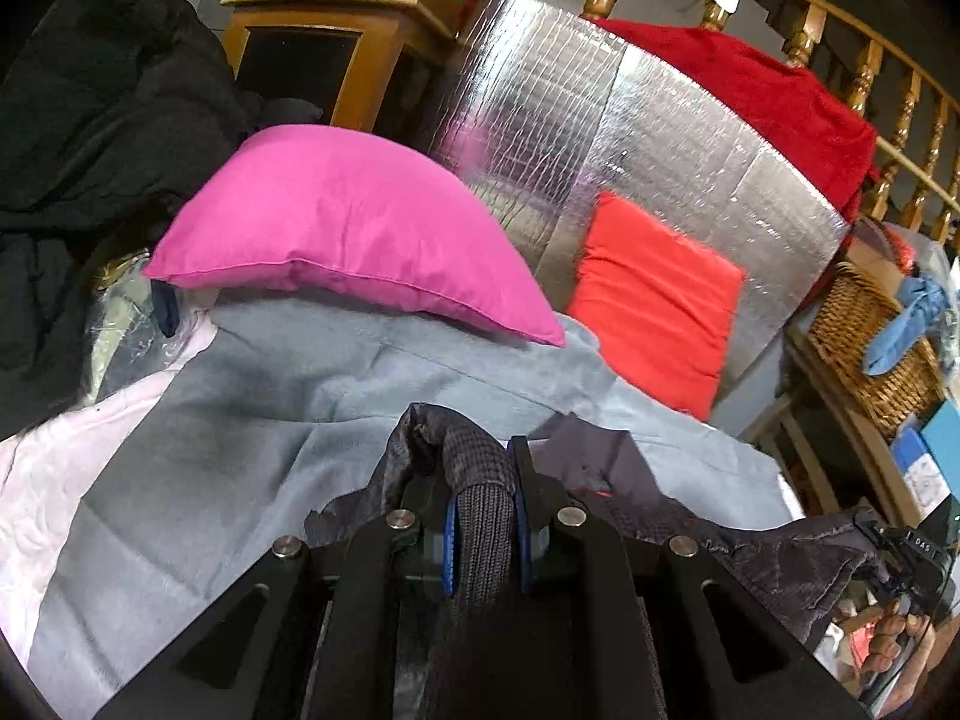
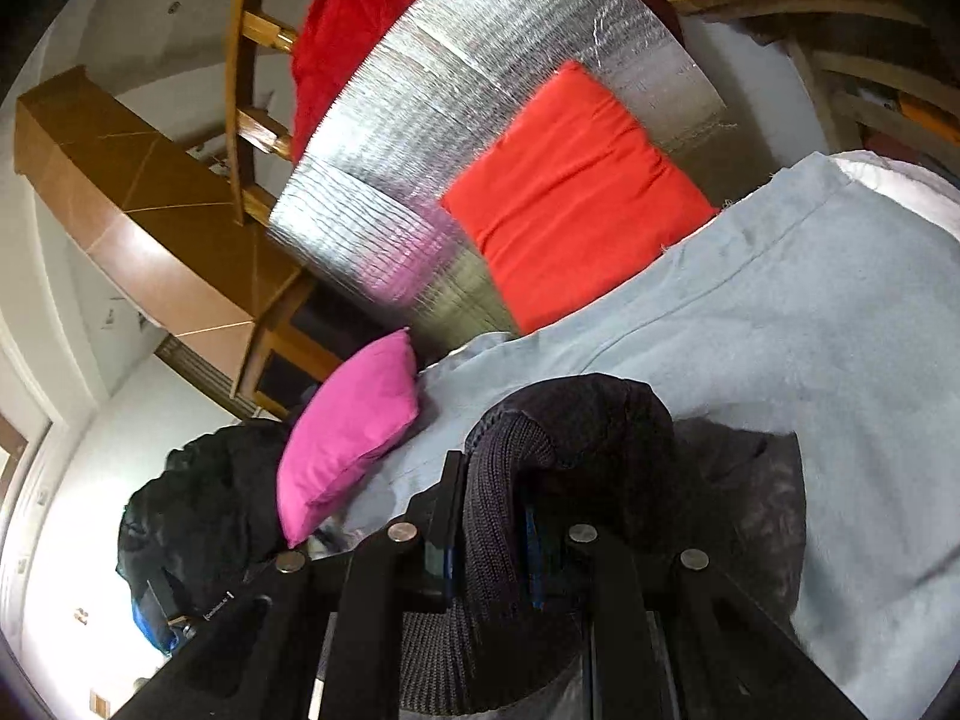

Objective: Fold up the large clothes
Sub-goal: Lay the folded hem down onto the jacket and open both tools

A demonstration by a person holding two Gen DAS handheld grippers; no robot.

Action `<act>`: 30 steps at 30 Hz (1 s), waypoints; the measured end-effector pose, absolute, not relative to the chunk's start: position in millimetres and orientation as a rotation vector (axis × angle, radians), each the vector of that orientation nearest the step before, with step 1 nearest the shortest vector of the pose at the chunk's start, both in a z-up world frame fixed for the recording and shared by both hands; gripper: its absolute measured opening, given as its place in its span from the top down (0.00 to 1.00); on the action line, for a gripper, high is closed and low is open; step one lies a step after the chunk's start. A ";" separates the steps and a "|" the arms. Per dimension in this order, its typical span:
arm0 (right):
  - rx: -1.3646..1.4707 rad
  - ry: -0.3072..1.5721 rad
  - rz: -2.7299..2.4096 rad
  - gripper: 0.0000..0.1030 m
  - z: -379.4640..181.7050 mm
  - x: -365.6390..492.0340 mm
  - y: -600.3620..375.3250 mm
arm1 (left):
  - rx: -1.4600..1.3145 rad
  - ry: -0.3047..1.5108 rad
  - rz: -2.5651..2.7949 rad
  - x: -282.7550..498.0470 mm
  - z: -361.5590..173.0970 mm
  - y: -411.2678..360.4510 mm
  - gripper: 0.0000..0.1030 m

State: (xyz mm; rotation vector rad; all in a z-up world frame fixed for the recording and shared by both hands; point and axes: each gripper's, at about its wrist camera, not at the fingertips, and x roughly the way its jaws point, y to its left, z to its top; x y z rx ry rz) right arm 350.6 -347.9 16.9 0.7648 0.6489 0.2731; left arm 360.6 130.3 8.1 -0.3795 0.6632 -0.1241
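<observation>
A dark navy jacket with a ribbed knit band (image 1: 480,516) is held up over a grey-blue blanket (image 1: 252,432) on a bed. My left gripper (image 1: 480,468) is shut on the jacket's ribbed band, and thin dark lining hangs off to the right toward the other hand. My right gripper (image 2: 489,480) is shut on another part of the same ribbed band (image 2: 540,432), with the jacket bunched over its fingers. The blanket (image 2: 810,330) lies below it.
A pink pillow (image 1: 348,222) and a red cushion (image 1: 654,294) lie at the head of the bed against a silver foil panel (image 1: 630,120). Dark clothes (image 1: 90,120) are piled at the left. A wicker basket (image 1: 870,336) stands to the right, beside a wooden railing.
</observation>
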 end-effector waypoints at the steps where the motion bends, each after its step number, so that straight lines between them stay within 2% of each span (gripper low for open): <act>1: 0.757 0.658 0.265 0.83 12.4 360.0 -347.9 | -0.379 0.672 -0.118 366.3 3.9 129.7 0.85; 8: 0.749 0.720 0.228 0.83 -23.6 405.3 -348.2 | -0.392 0.753 -0.071 408.8 -32.7 128.0 0.85; 23: 0.784 0.794 0.165 0.82 -67.1 465.1 -349.8 | -0.357 0.841 -0.002 463.0 -72.1 117.3 0.85; 30: 0.790 0.846 0.111 0.80 -91.6 476.1 -348.0 | -0.369 0.896 0.034 476.6 -102.4 118.2 0.81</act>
